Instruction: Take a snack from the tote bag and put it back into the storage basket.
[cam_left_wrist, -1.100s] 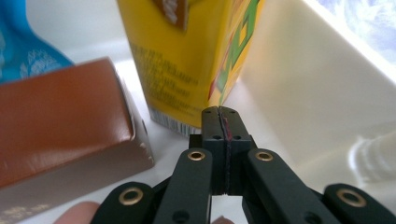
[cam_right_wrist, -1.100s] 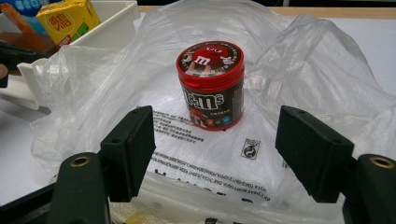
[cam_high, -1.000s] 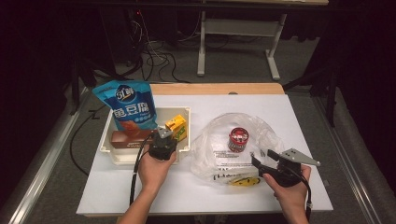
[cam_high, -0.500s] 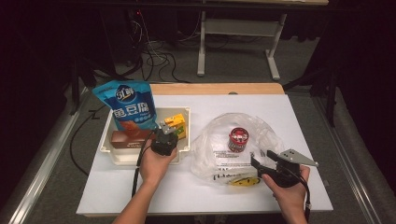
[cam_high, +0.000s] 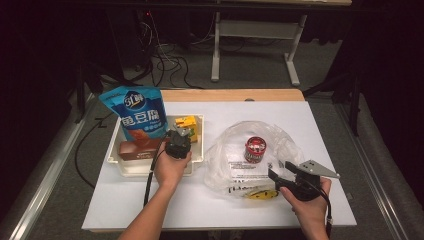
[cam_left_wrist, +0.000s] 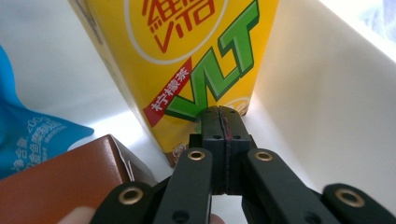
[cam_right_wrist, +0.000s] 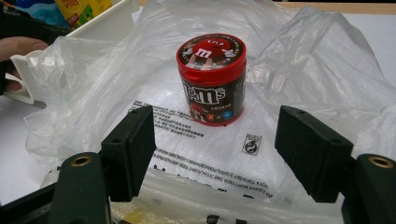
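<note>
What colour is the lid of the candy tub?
Red, on the candy tub; best in the right gripper view.

From above, the left hand (cam_high: 170, 167) covers the near rim of the shallow white plastic tray (cam_high: 200, 150), and its tongs (cam_high: 178, 140) hide the foot of the yellow lemon-tea carton (cam_high: 187, 124). In the left gripper view that carton (cam_left_wrist: 187, 60) runs off the top edge, and the brown cardboard box (cam_left_wrist: 60, 177) and blue snack pouch (cam_left_wrist: 28, 130) are cropped at the left. The fine print on the clear plastic bag (cam_right_wrist: 196, 158) is too small to read.
</note>
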